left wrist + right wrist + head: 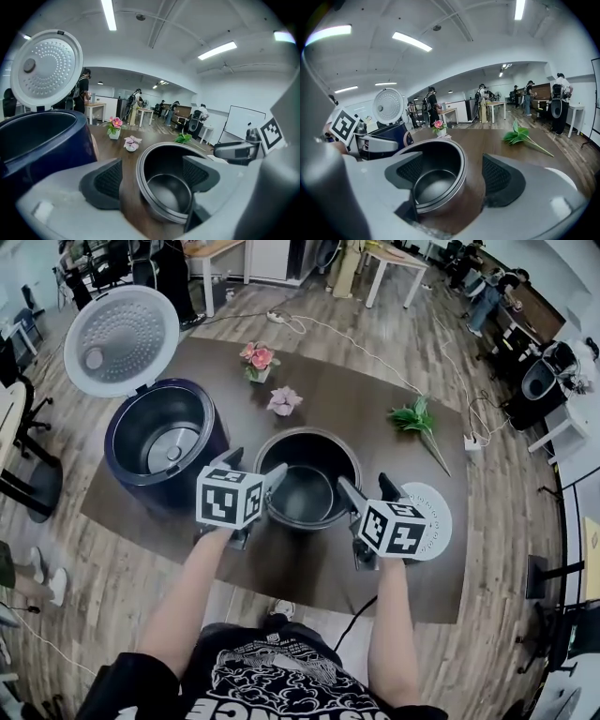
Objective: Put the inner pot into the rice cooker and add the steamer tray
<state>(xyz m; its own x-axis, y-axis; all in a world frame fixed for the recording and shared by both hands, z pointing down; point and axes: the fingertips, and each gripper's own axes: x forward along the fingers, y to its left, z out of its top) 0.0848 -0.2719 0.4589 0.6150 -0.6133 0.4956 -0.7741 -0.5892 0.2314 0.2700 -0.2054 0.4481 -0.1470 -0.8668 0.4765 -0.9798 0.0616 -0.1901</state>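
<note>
Rice cooker [122, 465], navy and round with its white lid raised, stands left on the dark brown counter [356, 399]. Left claw [152, 178] gapes wide astride the dark metal inner pot's [309, 460] left wall, and the right claw [367, 486], equally wide, straddles its right wall. Best to pinch both sides evenly and lift level. A white perforated steamer tray [433, 502] lies rightmost.

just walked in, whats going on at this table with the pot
A person holds a tool in each hand, both at the inner pot, which stands on the table beside the open rice cooker. The left tool straddles the pot's left rim and the right tool its right rim, both with jaws apart, not yet gripping. The cooker has no pot in it and its lid is up. The white steamer tray lies on the table to the right, untouched.
</note>
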